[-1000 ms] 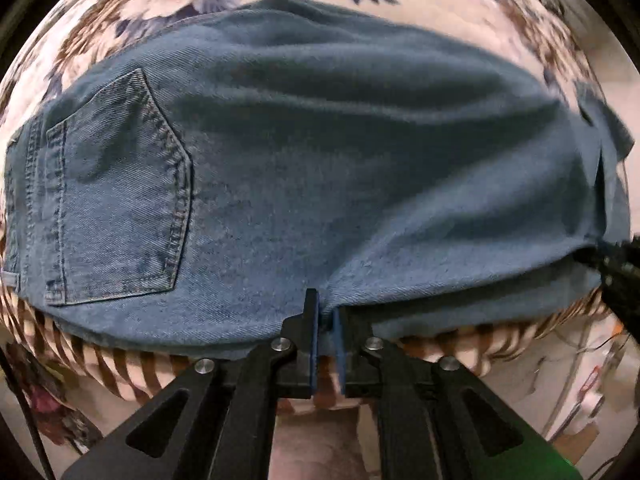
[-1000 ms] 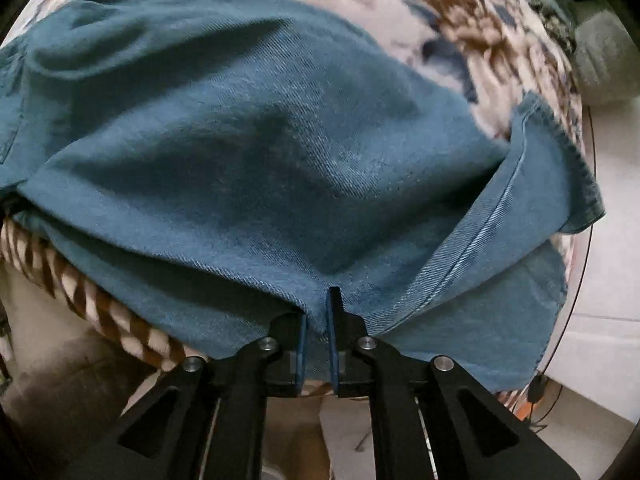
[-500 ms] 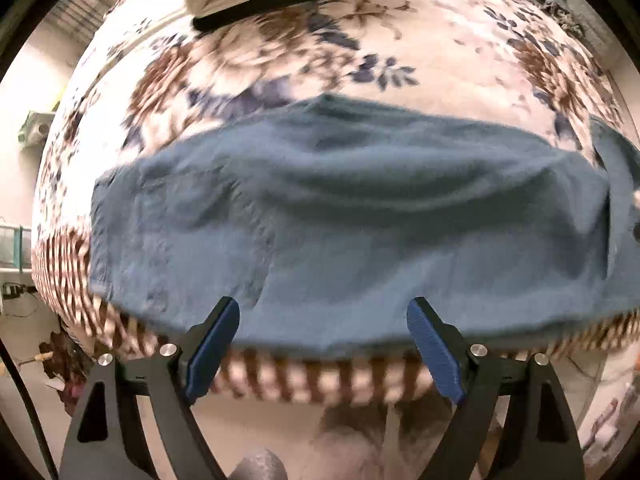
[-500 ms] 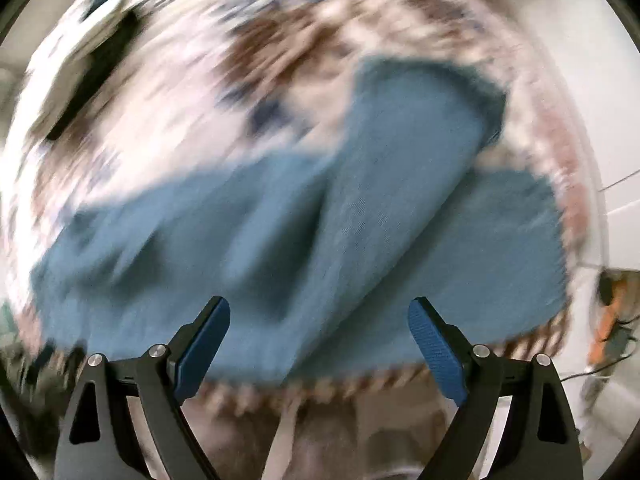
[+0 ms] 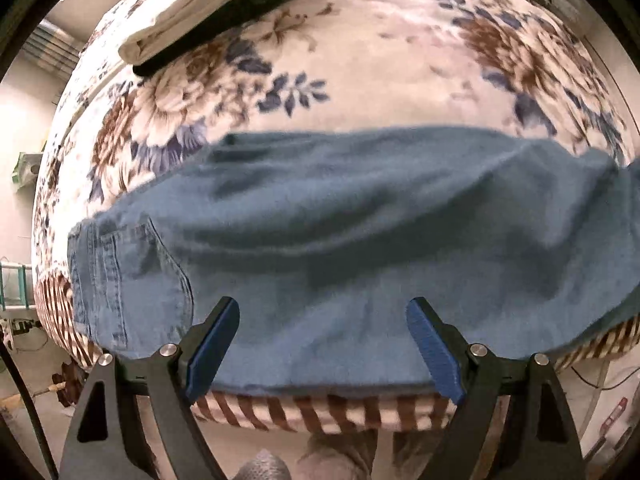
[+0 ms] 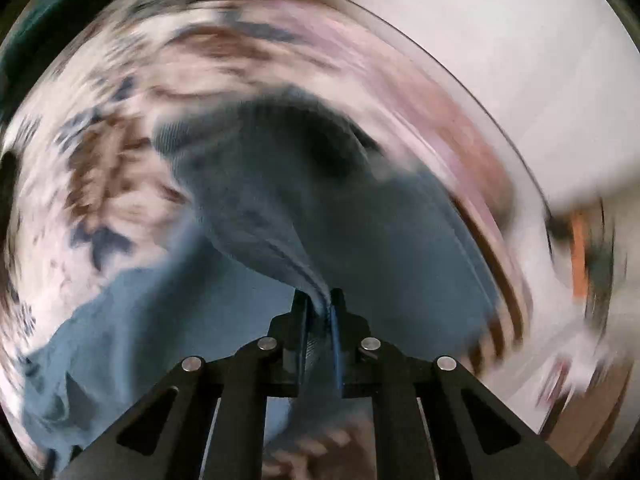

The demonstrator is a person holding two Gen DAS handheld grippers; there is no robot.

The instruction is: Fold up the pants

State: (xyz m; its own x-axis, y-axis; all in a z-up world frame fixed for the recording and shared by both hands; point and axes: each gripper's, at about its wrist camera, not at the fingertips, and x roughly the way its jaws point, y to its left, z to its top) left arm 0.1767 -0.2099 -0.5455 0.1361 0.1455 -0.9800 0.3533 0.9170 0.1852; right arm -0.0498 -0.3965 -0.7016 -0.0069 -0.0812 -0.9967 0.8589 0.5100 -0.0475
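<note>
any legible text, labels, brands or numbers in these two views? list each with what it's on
None legible.
Jeans: no tag or brand patch shows, only back pocket stitching.
Folded clothes on the floral blanket: no print visible.
Right wrist view: motion-blurred, nothing readable.

1. No text, label, brand, number or sign can be read in either view.
2. The jeans [image 5: 360, 240] show only plain stitching on the back pocket [image 5: 132, 280] — no tag or patch with lettering.
3. The right wrist view is motion-blurred — nothing there is legible.
</note>
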